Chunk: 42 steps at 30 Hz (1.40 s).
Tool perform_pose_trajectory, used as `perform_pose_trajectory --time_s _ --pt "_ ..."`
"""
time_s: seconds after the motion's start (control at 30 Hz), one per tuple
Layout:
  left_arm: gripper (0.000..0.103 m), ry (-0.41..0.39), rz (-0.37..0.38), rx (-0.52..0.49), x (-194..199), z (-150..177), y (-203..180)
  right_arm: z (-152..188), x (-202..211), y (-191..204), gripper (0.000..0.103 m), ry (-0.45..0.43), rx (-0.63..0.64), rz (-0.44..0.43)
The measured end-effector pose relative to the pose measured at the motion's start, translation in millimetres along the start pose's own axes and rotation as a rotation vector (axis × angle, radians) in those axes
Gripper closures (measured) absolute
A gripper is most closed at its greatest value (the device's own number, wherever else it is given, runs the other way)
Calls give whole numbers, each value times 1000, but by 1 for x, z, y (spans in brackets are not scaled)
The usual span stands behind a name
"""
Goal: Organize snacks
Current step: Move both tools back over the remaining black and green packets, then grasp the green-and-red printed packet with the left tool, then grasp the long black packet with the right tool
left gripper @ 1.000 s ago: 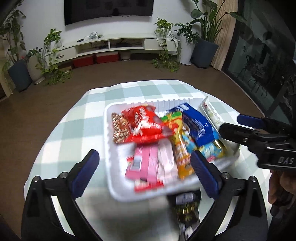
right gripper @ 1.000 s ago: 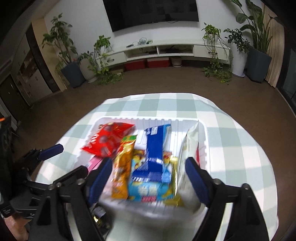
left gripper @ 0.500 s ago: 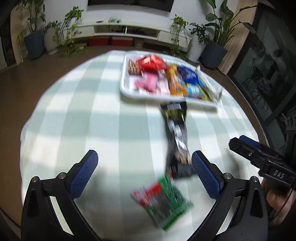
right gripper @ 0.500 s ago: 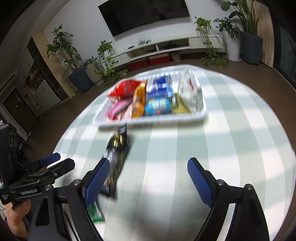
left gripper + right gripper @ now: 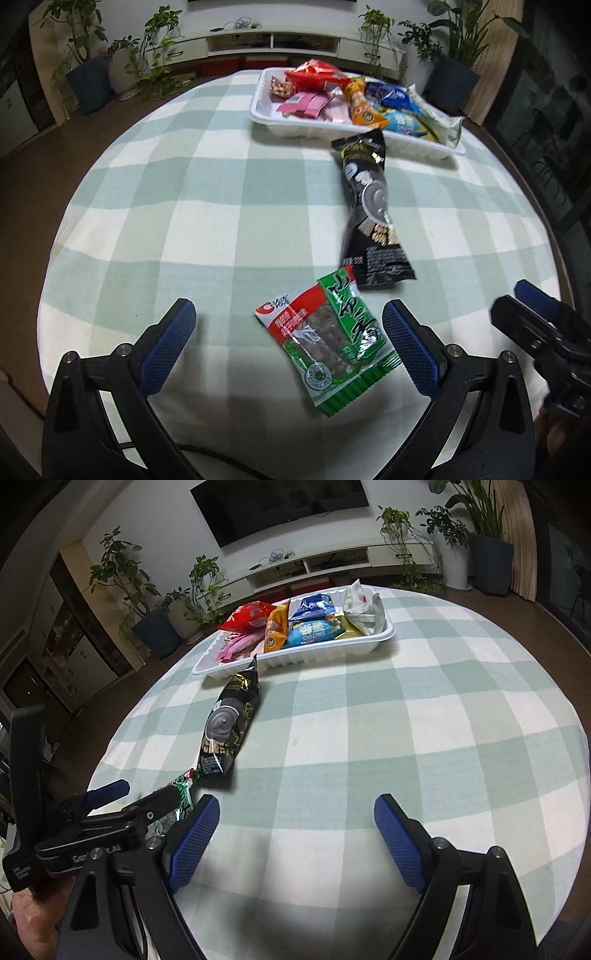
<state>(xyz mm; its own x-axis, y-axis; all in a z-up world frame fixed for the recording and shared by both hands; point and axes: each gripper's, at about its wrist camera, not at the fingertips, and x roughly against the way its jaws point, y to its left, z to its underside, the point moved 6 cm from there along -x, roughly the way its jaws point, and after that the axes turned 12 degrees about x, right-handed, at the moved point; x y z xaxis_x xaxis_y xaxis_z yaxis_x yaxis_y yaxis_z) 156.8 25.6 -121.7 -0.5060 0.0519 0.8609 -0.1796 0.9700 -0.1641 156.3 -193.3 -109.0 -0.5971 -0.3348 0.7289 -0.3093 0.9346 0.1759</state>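
Snacks mostly sit in the white tray (image 5: 295, 129) at the table's (image 5: 184, 206) far side; two remain outside it. A black packet (image 5: 371, 214) lies with its top touching the tray's near rim, and a green packet (image 5: 328, 341) lies nearer, beyond the black one. The left gripper (image 5: 288, 345) hangs spread wide, empty, over the green packet; the right gripper (image 5: 295, 843) is likewise released over bare cloth. Likely next: lower and close on the green packet. A second ago both grippers were right at the tray; they have pulled back.
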Motion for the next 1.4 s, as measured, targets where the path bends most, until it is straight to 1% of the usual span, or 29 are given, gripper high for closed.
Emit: perform_pose_trajectory --time_s 0.07,0.13,0.4,0.5,0.57,0.67,0.73,0.87,0.97,1.0,1.2,1.4 --pt "1 18 -24 7 -7 2 1 2 1 3 15 0 6 -3" --pt "1 28 -23 13 -11 4 -1 3 2 6 15 -1 17 0" --pt "1 29 -42 -14 -22 7 -6 5 3 9 15 -5 35 10" --pt "1 20 -18 -20 -21 7 -3 5 3 11 15 -7 44 15" --pt "4 16 -6 -24 -19 7 -1 5 3 12 15 -6 52 20" --pt "10 12 -7 -34 -19 5 3 5 3 14 15 -6 66 25" --pt "20 4 -18 -50 -19 3 3 5 3 14 15 -6 73 27" --pt "31 -9 -33 -86 -19 1 4 4 4 16 15 -7 83 35" --pt "46 -16 -32 -99 -18 -2 5 3 3 19 15 -3 95 36" --pt "54 -20 -30 -106 -18 -3 6 1 2 20 15 0 101 36" --pt "65 -23 -14 -137 -17 -2 6 -16 -7 26 15 13 110 26" --pt "68 -30 12 -132 -13 -2 8 -43 -26 37 15 40 135 16"
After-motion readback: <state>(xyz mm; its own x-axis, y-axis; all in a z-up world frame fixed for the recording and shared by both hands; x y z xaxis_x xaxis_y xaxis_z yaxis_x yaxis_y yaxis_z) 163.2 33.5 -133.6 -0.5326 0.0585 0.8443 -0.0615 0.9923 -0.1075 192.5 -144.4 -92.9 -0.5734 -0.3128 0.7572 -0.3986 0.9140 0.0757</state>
